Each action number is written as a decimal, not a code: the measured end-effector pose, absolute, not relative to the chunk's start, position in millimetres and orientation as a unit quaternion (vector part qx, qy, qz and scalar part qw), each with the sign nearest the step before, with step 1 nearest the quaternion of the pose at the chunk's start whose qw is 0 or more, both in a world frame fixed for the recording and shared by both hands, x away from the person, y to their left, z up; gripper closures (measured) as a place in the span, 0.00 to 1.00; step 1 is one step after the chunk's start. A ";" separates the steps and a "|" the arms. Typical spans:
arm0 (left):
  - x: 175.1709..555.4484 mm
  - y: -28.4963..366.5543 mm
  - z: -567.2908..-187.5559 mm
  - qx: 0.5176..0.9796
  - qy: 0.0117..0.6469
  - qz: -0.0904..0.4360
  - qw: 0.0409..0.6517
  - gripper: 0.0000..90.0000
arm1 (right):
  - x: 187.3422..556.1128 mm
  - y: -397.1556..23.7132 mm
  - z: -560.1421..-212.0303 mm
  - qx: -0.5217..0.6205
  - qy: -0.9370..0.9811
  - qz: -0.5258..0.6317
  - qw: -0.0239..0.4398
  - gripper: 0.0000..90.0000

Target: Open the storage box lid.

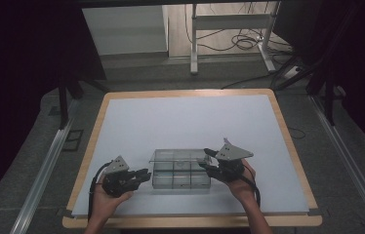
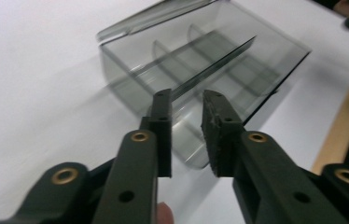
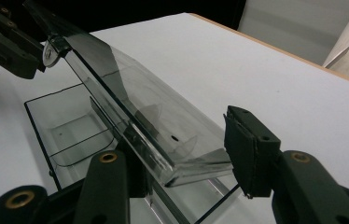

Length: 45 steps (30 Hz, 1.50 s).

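The right gripper (image 1: 208, 161) sits at the 3 o'clock end of the clear compartment box (image 1: 180, 175), which lies near the table's front edge, about 6 o'clock on the white table (image 1: 190, 117). In the right gripper view its jaws stand either side of the raised lid (image 3: 130, 116); the lid's end edge lies against the left jaw, while a gap shows before the right pad (image 3: 247, 154), so I cannot tell whether the lid is truly pinched or merely propped. The left gripper (image 1: 144, 175) is at the box's 9 o'clock end, its jaws apart with nothing clamped; in the left gripper view the tips frame the near corner of the box wall without pressing on it. The work in hand appears to be swinging the lid on its hinge while the base is kept from sliding. To do it well, I would judge the left jaws should settle on the near wall and grip it lightly, since thin clear plastic flexes and skates on a smooth top. The right hand should follow the lid's arc around the hinge rather than pull straight, keeping the edge seated deep between the pads. The dividers (image 2: 200, 70) inside look thin; keep jaw tips clear of them.
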State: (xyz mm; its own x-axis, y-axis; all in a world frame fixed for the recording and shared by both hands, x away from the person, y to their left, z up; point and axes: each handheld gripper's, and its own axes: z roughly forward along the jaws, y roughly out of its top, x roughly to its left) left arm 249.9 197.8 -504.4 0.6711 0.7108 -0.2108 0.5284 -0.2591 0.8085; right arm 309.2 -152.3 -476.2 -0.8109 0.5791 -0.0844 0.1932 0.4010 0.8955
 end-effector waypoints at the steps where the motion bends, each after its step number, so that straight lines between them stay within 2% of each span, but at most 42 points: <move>1: 249.8 198.5 -505.7 0.789 0.395 0.100 0.460 0.80 | 309.2 -152.3 -476.2 0.237 0.814 0.493 0.196 0.59; 2: 250.0 200.3 -507.8 0.788 0.399 0.106 0.456 0.75 | 309.3 -152.3 -476.1 0.238 0.813 0.494 0.196 0.59; 15: 251.2 208.5 -509.5 0.786 0.419 0.121 0.439 0.44 | 309.3 -152.4 -476.3 0.238 0.813 0.494 0.196 0.59; 24: 254.6 216.0 -512.0 0.783 0.431 0.107 0.436 0.38 | 309.0 -152.2 -476.4 0.240 0.811 0.495 0.198 0.59; 45: 257.8 224.6 -515.4 0.780 0.444 0.100 0.430 0.38 | 309.6 -152.0 -476.0 0.243 0.808 0.499 0.200 0.59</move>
